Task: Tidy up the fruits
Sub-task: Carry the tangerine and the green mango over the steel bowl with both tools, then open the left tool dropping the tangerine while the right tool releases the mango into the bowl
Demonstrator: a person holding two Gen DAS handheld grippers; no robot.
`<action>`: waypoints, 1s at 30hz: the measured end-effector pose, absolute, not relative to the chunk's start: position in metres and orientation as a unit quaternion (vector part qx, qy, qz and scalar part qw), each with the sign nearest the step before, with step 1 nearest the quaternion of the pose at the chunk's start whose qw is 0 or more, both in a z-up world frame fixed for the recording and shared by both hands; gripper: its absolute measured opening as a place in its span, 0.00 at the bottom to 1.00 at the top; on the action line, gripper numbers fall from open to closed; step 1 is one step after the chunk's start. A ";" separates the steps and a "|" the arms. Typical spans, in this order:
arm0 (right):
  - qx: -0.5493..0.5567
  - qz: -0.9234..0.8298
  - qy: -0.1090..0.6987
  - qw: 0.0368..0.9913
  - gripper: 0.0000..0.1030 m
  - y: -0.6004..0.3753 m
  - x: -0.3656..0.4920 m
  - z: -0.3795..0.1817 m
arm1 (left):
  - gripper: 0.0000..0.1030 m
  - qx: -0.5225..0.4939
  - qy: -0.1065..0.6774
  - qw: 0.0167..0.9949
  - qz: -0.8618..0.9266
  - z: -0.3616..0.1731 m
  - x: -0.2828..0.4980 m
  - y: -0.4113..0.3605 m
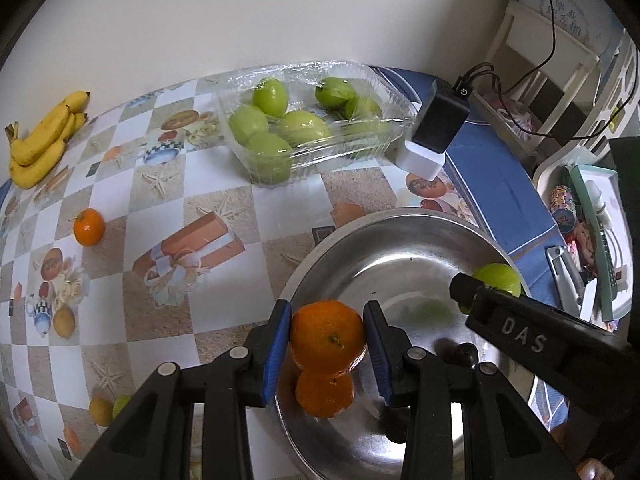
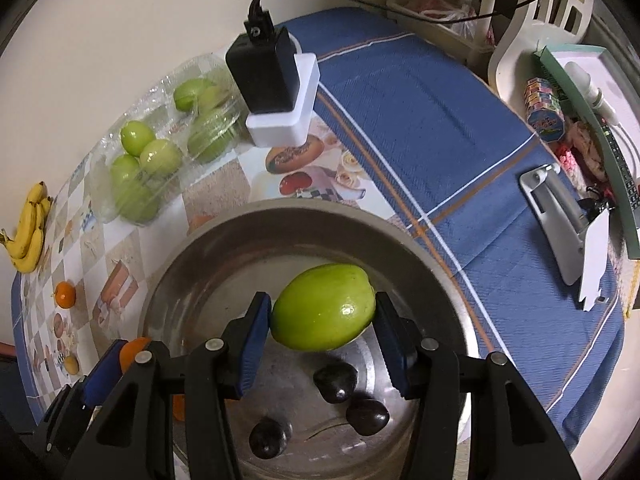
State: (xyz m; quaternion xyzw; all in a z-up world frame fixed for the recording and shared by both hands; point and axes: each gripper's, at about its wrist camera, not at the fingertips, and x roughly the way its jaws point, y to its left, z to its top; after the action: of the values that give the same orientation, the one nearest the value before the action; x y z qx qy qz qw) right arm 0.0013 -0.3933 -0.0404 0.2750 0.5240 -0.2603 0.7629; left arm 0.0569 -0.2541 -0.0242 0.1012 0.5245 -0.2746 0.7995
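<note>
My left gripper (image 1: 326, 340) is shut on an orange mandarin (image 1: 326, 334) and holds it above the near rim of a steel bowl (image 1: 400, 236); its reflection shows below. My right gripper (image 2: 322, 320) is shut on a green fruit (image 2: 324, 306) over the same bowl (image 2: 192, 248), and it also shows in the left wrist view (image 1: 498, 276). Three dark plums (image 2: 336, 380) lie in the bowl's bottom. A clear plastic tray (image 1: 384, 92) holds several green fruits (image 1: 304, 126).
Bananas (image 1: 38, 140) lie at the far left of the patterned tablecloth. A loose mandarin (image 1: 89, 227) and small yellowish fruits (image 1: 64, 322) lie on the table. A black-and-white charger block (image 1: 434, 132) stands beside the tray. A blue cloth (image 2: 460, 140) and cluttered shelves are on the right.
</note>
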 end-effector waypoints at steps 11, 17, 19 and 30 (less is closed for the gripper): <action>0.278 -0.257 0.541 0.751 0.53 -0.393 0.003 -0.059 | 0.39 0.113 0.535 0.792 -0.272 -0.036 0.055 -0.259; 0.274 -0.260 0.539 0.752 0.53 -0.396 0.006 -0.063 | 0.40 0.122 0.533 0.791 -0.274 -0.036 0.053 -0.261; 0.273 -0.260 0.537 0.754 0.53 -0.395 0.006 -0.060 | 0.41 0.124 0.533 0.791 -0.274 -0.036 0.053 -0.262; 0.264 -0.265 0.501 0.781 0.53 -0.395 0.001 -0.022 | 0.52 0.121 0.513 0.800 -0.287 -0.010 0.049 -0.262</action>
State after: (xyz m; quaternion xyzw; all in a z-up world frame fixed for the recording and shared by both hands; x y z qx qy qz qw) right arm 0.0012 -0.3948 -0.0223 0.2635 0.5013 -0.2646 0.7805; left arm 0.0494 -0.2618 -0.0098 0.1214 0.5126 -0.2869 0.8001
